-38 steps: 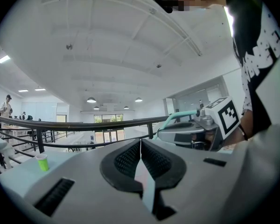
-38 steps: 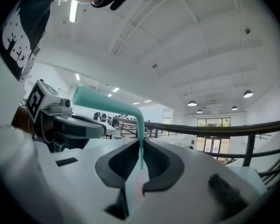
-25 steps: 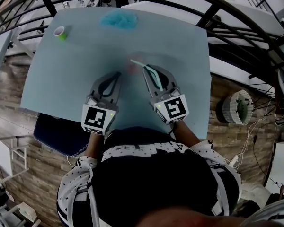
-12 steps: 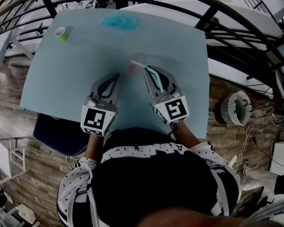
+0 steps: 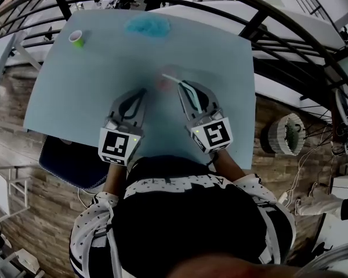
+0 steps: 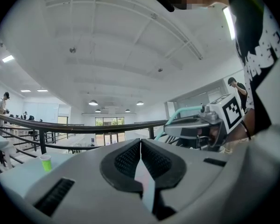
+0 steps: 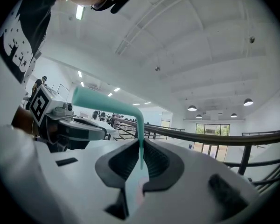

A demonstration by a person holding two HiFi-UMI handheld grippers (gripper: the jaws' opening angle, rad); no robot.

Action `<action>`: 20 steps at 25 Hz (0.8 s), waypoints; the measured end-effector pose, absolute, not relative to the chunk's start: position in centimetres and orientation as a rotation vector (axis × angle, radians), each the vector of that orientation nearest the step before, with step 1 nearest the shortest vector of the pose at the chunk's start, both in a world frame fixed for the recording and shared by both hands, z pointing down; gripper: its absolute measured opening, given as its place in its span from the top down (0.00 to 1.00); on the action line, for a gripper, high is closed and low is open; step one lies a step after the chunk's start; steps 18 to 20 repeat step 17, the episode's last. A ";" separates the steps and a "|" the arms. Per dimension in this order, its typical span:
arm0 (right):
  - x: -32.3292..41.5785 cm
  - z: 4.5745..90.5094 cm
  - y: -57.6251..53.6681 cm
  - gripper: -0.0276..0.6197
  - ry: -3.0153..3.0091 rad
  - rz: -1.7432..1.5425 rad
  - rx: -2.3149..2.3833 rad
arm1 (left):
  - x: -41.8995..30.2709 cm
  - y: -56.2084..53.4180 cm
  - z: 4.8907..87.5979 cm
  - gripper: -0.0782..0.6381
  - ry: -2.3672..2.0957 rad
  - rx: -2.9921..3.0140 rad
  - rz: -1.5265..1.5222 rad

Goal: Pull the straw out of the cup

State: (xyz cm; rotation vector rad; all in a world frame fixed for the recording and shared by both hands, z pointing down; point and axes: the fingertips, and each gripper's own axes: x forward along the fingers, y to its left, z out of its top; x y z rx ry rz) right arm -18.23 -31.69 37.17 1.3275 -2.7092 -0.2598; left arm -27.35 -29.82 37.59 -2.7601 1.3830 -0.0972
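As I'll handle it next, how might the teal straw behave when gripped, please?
The straw, pinched in the right gripper, is thin, so probably light and crushable. Its bent neck suggests it flexes there. Being round, it may roll if dropped.

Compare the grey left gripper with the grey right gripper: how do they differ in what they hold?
The right gripper is shut on a teal bent plastic straw; the left gripper is shut on nothing, jaws together. A straw end sticks out past the right gripper's tips; the left gripper's tips are bare. Both point away from the person over the pale blue table.
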 end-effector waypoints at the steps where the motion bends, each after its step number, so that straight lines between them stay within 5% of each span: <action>1: -18.2 37.2 -31.6 0.89 -2.708 -0.262 1.329 | -27.4 -29.8 37.6 0.87 1.382 -2.762 -0.097; 20: -18.5 37.2 -29.0 0.89 -2.720 -0.227 1.350 | -27.9 -27.0 38.1 0.87 1.379 -2.759 -0.158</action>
